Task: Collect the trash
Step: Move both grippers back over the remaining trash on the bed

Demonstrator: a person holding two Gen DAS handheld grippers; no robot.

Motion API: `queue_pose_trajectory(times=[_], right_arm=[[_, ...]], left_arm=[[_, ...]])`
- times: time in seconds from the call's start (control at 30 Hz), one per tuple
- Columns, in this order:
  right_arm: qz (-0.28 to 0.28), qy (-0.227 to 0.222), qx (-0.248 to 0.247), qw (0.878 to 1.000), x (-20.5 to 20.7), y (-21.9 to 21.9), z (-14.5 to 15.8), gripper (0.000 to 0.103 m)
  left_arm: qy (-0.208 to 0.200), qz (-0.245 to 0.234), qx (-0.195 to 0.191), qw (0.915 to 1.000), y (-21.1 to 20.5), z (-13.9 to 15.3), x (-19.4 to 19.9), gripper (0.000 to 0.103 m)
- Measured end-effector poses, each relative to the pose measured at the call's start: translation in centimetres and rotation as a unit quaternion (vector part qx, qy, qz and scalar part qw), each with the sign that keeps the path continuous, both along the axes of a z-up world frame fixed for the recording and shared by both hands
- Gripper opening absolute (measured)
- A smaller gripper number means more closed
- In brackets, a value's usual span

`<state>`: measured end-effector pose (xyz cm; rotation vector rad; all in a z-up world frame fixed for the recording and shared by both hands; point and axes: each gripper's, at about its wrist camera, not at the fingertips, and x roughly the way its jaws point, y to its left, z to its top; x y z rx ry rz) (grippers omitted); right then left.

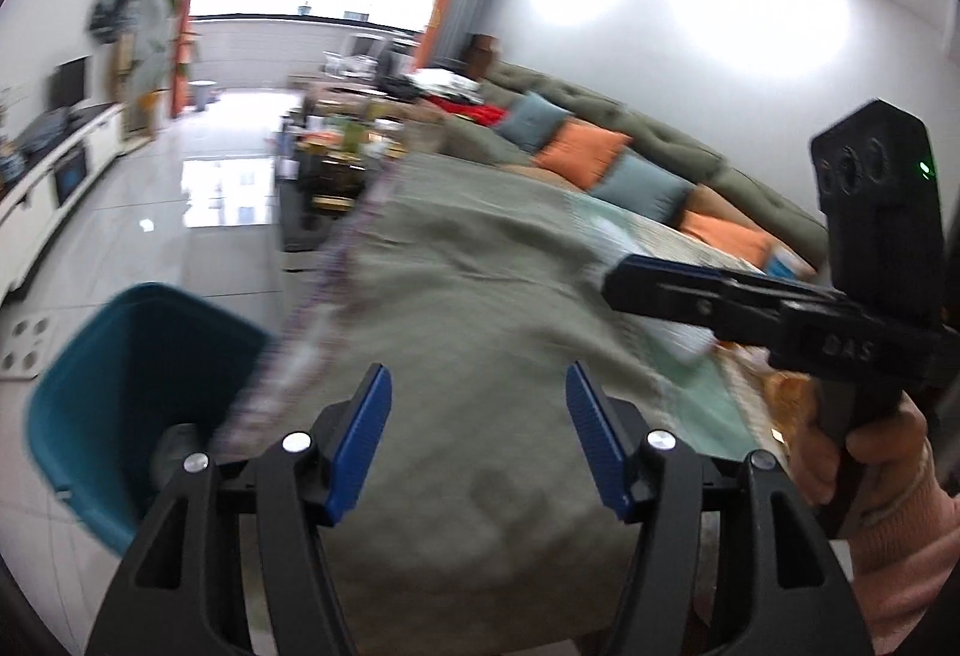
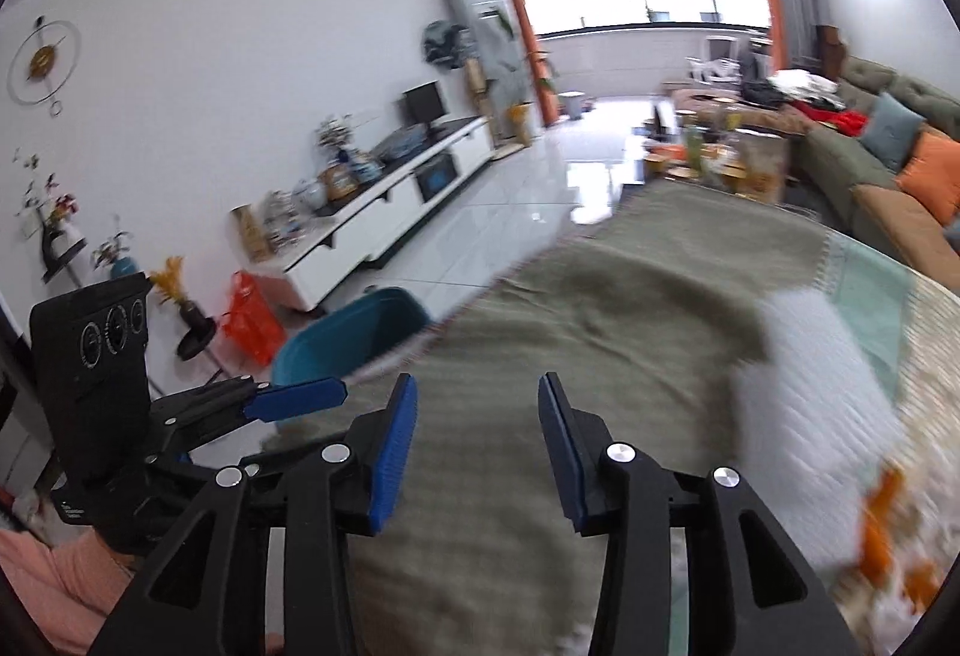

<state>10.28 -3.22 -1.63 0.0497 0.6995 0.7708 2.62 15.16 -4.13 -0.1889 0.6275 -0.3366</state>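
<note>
A teal trash bin (image 1: 120, 404) stands on the floor at the table's left edge; it also shows in the right wrist view (image 2: 354, 335). My left gripper (image 1: 474, 440) is open and empty above the grey-green tablecloth (image 1: 480, 296). My right gripper (image 2: 474, 458) is open and empty above the same cloth (image 2: 600, 308). A blurred white piece of paper (image 2: 804, 374) lies on the table to its right, with orange scraps (image 2: 882, 530) beside it. In the left wrist view the right gripper (image 1: 624, 284) reaches in from the right over that white paper (image 1: 678, 335).
A long sofa (image 1: 630, 134) with orange and blue cushions runs along the right wall. A coffee table (image 1: 342, 146) with clutter stands beyond. A white TV cabinet (image 2: 390, 200) lines the left wall, with an orange bag (image 2: 252, 320) on the tiled floor.
</note>
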Motion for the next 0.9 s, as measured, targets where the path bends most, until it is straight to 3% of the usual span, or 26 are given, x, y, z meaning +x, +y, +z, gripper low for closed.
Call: queue_pose_trajectory(times=[0.2, 0.5, 0.77, 0.9], right_arm=[[-0.072, -0.007, 0.001, 0.997, -1.2, -7.3, 0.5, 0.043], [-0.19, -0.004, 0.001, 0.982, -3.0, -17.5, -0.2, 0.047], [-0.247, 0.006, 0.003, 0.969, -4.3, -22.2, -1.3, 0.047], [-0.257, 0.013, 0.003, 0.966, -4.8, -23.3, -2.0, 0.047]], left_arm=[[0.005, -0.086, 0.006, 0.9963, -6.4, -0.6, -0.1, 0.062], [0.028, -0.21, 0.006, 0.9773, -14.6, -2.0, -1.0, 0.062], [0.03, -0.291, 0.026, 0.956, -20.5, -2.8, -2.0, 0.062], [0.032, -0.31, 0.03, 0.9497, -22.2, -3.2, -2.2, 0.066]])
